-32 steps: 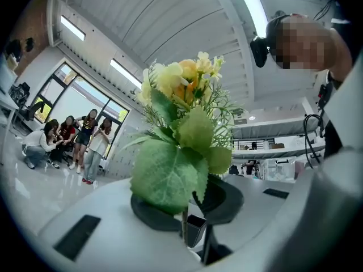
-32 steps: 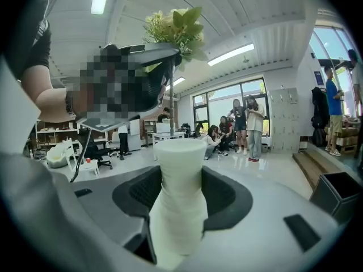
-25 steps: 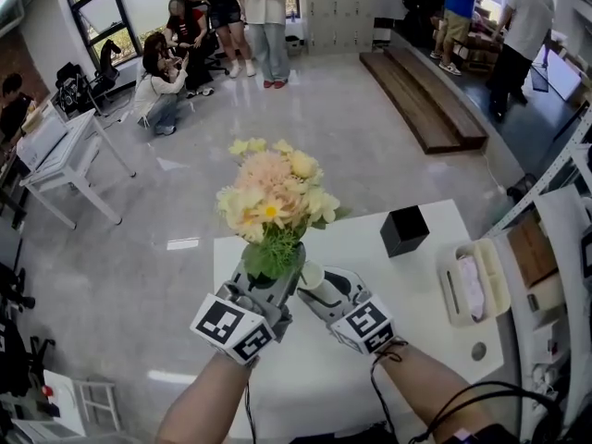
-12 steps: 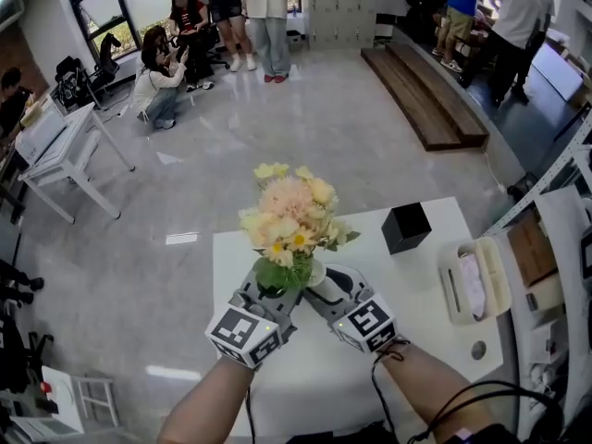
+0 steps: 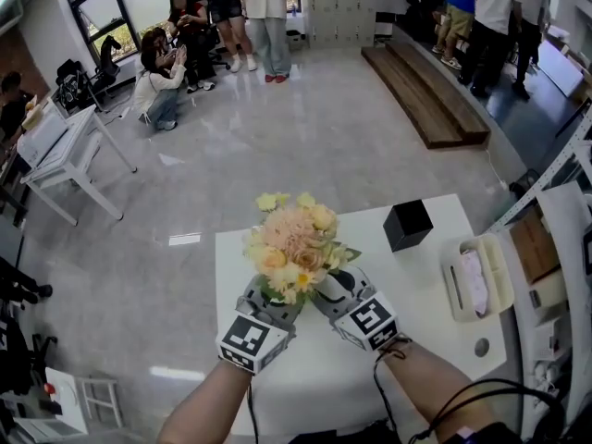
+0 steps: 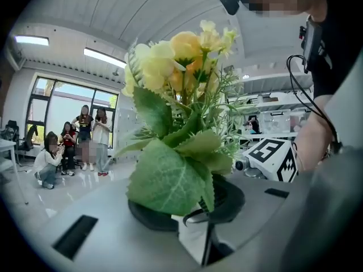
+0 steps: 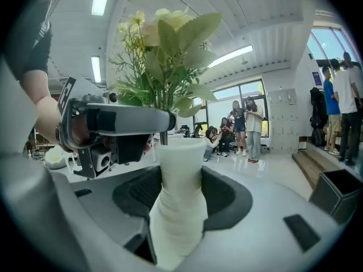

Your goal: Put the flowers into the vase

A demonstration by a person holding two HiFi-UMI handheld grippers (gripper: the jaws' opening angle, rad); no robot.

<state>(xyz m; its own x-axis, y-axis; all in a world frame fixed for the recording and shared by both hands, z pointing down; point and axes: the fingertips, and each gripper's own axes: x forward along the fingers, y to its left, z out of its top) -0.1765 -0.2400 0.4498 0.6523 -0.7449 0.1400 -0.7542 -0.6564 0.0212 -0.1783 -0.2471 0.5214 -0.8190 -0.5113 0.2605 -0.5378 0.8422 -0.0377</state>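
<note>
As my left gripper opens its jaws around the stems of the flowers, seated in the white vase that my right gripper clamps, I'd back out straight, leaves unsnagged, vase steady.

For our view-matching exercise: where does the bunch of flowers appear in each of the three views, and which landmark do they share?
Head view: the flowers sit at the centre.
Left gripper view: the flowers fill the centre, reaching the top.
Right gripper view: the flowers are upper left of centre, above the white vase.
Shared landmark: the group of people in the background.
</note>
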